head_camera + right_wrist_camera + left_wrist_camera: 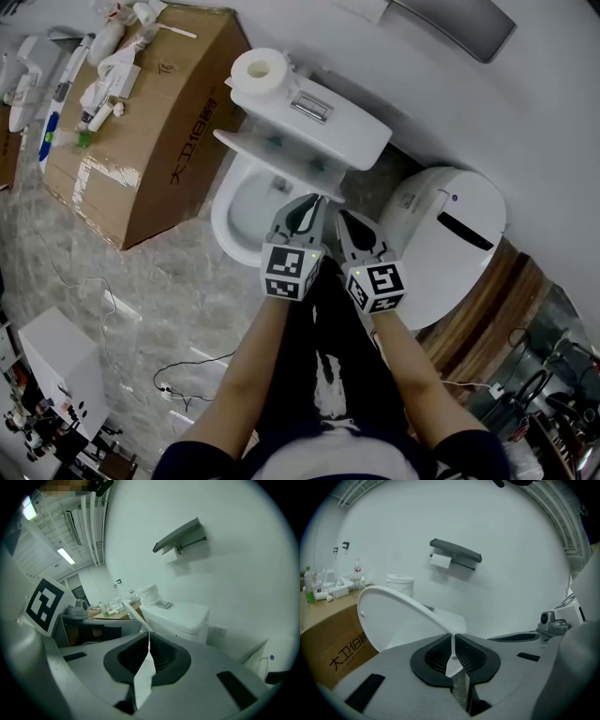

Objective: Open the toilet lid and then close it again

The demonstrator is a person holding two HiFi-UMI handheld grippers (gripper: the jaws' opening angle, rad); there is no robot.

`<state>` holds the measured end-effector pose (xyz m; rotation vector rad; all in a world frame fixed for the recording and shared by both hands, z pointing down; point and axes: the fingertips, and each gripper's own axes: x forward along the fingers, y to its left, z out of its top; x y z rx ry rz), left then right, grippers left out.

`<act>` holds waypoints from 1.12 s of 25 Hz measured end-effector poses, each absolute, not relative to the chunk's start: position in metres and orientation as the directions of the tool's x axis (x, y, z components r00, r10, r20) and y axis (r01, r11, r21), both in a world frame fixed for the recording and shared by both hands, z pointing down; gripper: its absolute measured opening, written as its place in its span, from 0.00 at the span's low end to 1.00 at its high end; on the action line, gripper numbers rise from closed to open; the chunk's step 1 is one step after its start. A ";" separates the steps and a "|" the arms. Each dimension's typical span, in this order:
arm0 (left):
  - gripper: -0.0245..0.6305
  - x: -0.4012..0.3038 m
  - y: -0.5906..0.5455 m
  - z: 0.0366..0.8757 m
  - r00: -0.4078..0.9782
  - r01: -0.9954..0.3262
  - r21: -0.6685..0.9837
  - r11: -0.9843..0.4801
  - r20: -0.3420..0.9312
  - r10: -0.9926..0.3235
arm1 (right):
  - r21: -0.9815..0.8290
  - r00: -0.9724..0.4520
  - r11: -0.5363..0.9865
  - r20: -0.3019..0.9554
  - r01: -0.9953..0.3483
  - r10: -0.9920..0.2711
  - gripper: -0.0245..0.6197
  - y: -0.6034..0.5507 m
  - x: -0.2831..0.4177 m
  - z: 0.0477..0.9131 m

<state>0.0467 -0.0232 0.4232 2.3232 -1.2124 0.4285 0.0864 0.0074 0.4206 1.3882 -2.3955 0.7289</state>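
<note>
The white toilet lid (281, 153) stands lifted off the bowl (242, 202), tilted up towards the tank (342, 122). Both grippers hold its front edge side by side. My left gripper (305, 204) is shut on that edge; in the left gripper view the lid (393, 616) runs down into the pinched jaws of my left gripper (453, 643). Just right of it, my right gripper (340, 219) is shut on the same edge. In the right gripper view the lid (132, 612) shows edge-on as a thin white strip between the jaws of my right gripper (149, 640).
A toilet roll (258, 70) sits on the tank. A cardboard box (159, 122) with several bottles on top stands left of the toilet. A round white bin (450, 234) stands to its right. A paper holder (454, 552) hangs on the wall. Cables lie on the floor.
</note>
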 end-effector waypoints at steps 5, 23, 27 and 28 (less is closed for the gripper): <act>0.08 0.054 -0.034 0.421 0.552 -0.833 0.271 -0.482 0.464 -0.693 | -0.263 -0.493 0.417 0.480 -0.870 -0.726 0.06 0.002 0.096 0.420; 0.07 0.074 -0.067 0.422 0.556 -0.831 0.264 -0.490 0.438 -0.706 | -0.299 -0.486 0.384 0.482 -0.874 -0.729 0.06 0.004 0.115 0.424; 0.07 0.078 -0.072 0.423 0.552 -0.834 0.260 -0.488 0.438 -0.710 | -0.306 -0.491 0.386 0.481 -0.871 -0.726 0.06 0.006 0.116 0.424; 0.07 0.079 -0.073 0.423 0.552 -0.833 0.257 -0.489 0.438 -0.710 | -0.307 -0.492 0.386 0.481 -0.870 -0.725 0.06 0.007 0.116 0.424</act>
